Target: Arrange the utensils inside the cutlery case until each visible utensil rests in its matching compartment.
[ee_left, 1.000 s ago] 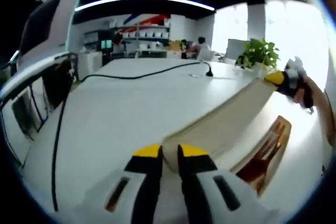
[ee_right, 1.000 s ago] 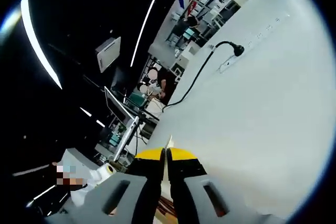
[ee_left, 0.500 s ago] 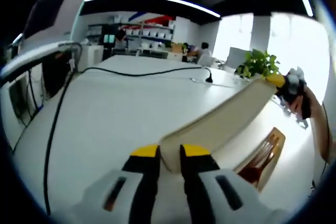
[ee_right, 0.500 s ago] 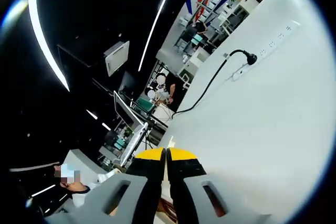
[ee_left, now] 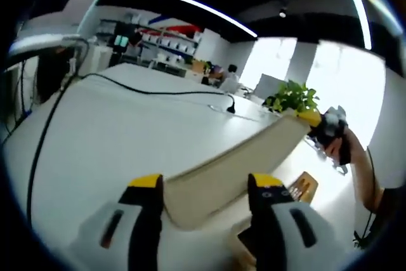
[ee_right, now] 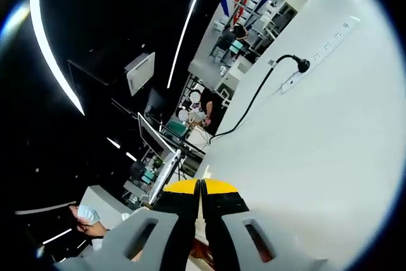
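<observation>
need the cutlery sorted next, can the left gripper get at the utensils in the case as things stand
Probably not yet. The left gripper, jaws open, straddles the raised lid, whose far end the right gripper holds. The utensils lie beyond the lid's edge.

A long white table (ee_left: 114, 138) carries everything. In the left gripper view a black cable (ee_left: 152, 91) trails across its top toward a plug (ee_left: 229, 107) at a white power strip (ee_left: 219, 110) lying flat on it. A potted green plant (ee_left: 293, 98) stands at the far edge. The wooden cutlery case (ee_left: 303, 185) lies on the near right part. In the right gripper view the table (ee_right: 330, 144) bears the same power strip (ee_right: 320, 52), with the cable (ee_right: 250, 106) running off the edge.
</observation>
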`<control>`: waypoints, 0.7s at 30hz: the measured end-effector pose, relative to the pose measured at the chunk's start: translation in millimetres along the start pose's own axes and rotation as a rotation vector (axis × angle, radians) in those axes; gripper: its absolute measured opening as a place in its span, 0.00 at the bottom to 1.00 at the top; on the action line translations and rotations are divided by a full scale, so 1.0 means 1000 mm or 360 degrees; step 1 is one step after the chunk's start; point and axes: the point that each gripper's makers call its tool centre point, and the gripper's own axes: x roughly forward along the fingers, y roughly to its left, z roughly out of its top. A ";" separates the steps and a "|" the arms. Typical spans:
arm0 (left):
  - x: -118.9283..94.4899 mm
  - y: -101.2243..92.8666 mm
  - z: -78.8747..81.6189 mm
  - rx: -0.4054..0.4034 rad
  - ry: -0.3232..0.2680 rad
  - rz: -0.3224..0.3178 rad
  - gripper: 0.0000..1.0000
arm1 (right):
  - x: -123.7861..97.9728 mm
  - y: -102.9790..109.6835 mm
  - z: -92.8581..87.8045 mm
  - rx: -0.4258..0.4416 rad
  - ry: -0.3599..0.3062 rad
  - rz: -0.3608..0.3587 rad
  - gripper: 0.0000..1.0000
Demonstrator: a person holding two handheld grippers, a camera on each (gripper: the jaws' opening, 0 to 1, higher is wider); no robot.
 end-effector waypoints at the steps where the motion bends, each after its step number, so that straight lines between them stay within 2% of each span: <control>1: 0.000 -0.001 0.000 -0.0008 -0.0005 -0.0009 0.59 | 0.000 0.001 0.000 0.0004 -0.0004 0.0002 0.00; 4: 0.002 -0.009 0.001 -0.0085 -0.0021 -0.0085 0.63 | 0.000 0.001 0.000 0.0012 -0.0019 -0.0001 0.00; 7: 0.002 -0.021 0.000 -0.0147 -0.0014 -0.0197 0.59 | 0.000 0.001 -0.006 0.0019 0.0007 -0.0007 0.01; 9: 0.003 -0.026 -0.001 -0.0178 -0.0008 -0.0238 0.59 | 0.008 -0.012 0.015 0.0060 0.0034 -0.0007 0.02; 12: 0.006 -0.028 -0.006 -0.0197 0.0028 -0.0253 0.59 | 0.018 -0.014 0.008 0.0138 0.0076 0.0001 0.02; 14: 0.008 -0.027 -0.014 -0.0099 0.0097 -0.0232 0.58 | 0.025 -0.009 0.002 0.0251 0.0107 0.0049 0.01; 15: 0.011 -0.026 -0.014 -0.0015 0.0085 -0.0222 0.56 | 0.029 -0.009 0.000 0.0298 0.0111 0.0059 0.01; 16: 0.012 -0.027 -0.019 0.0006 0.0121 -0.0212 0.54 | 0.031 -0.009 -0.001 0.0313 0.0117 0.0061 0.01; 19: 0.016 -0.028 -0.023 0.0018 0.0131 -0.0220 0.48 | 0.040 -0.009 -0.006 0.0265 0.0157 0.0035 0.01; 21: 0.015 -0.023 -0.026 0.0058 0.0148 -0.0194 0.41 | 0.040 -0.009 -0.003 0.0145 0.0166 0.0023 0.01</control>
